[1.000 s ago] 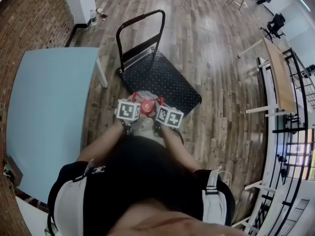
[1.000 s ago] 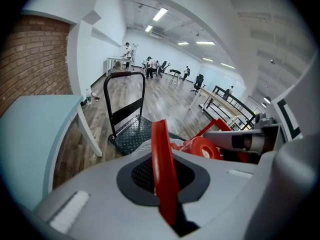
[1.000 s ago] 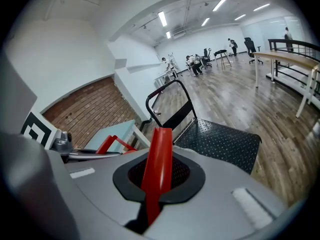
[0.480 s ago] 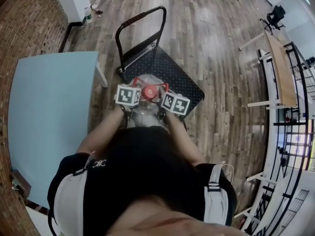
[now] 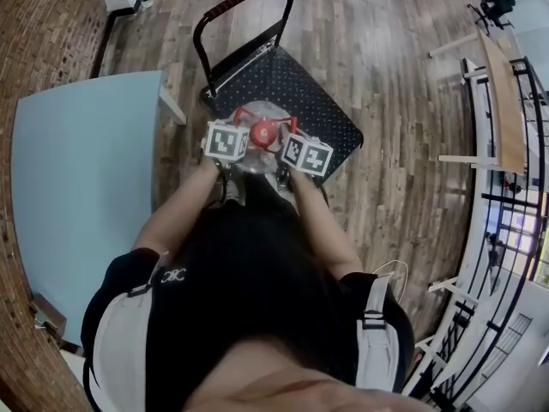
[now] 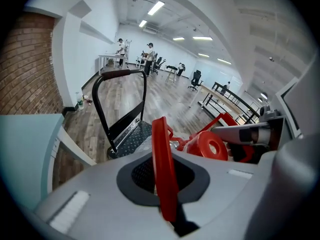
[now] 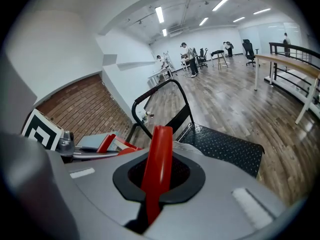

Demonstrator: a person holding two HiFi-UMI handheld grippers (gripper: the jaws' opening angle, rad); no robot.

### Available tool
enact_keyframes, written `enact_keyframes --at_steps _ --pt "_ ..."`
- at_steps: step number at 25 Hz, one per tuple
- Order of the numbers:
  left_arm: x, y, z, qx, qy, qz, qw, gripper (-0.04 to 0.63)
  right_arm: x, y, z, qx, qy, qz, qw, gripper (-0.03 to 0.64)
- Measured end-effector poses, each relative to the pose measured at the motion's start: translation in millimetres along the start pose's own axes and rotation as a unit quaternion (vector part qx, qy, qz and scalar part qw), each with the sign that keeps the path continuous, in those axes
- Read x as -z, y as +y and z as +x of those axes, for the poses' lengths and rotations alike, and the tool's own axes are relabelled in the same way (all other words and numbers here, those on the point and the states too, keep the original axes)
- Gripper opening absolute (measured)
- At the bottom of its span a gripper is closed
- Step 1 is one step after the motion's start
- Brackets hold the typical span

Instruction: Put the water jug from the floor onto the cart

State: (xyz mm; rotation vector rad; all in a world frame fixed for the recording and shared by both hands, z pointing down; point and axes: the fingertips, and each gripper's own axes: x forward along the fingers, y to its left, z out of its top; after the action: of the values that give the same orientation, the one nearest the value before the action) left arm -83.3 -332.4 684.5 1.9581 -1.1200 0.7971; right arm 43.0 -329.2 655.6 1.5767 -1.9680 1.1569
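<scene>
Left gripper (image 6: 163, 180) clamped on the red handle (image 6: 160, 136). Water jug (image 5: 256, 163) hangs over the near edge of the cart (image 5: 300, 101). Right gripper (image 7: 155, 180) clamped likewise. Risk: the thin handle slips or the jug swings, landing off-deck.

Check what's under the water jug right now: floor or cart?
The cart's studded deck lies below the water jug. The left gripper and right gripper, shut on its red handle, and the jug's body cover its base; contact cannot be seen.
</scene>
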Motion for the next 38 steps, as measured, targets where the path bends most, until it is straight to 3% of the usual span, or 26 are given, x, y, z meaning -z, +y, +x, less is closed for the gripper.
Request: enact_keyframes --at_steps 4,11,23,32,38 --pt "4 3 29 -0.003 0.033 0.001 0.9995 0.011 4 -19 19 0.013 0.03 0.012 0.999 0.018" --pt "6 -4 79 -0.003 0.068 0.04 0.9969 0.012 19 -60 55 0.031 0.074 0.014 0.997 0.017" --pt "8 -6 161 -0.007 0.109 0.025 0.9937 0.028 28 -123 120 0.044 0.127 0.02 0.991 0.015" --pt "0 -4 202 -0.011 0.134 0.041 0.99 0.035 28 -146 150 0.052 0.144 0.046 0.987 0.017" --pt "-5 -1 212 -0.004 0.134 0.026 0.9907 0.042 15 -159 162 0.06 0.133 0.052 0.988 0.015"
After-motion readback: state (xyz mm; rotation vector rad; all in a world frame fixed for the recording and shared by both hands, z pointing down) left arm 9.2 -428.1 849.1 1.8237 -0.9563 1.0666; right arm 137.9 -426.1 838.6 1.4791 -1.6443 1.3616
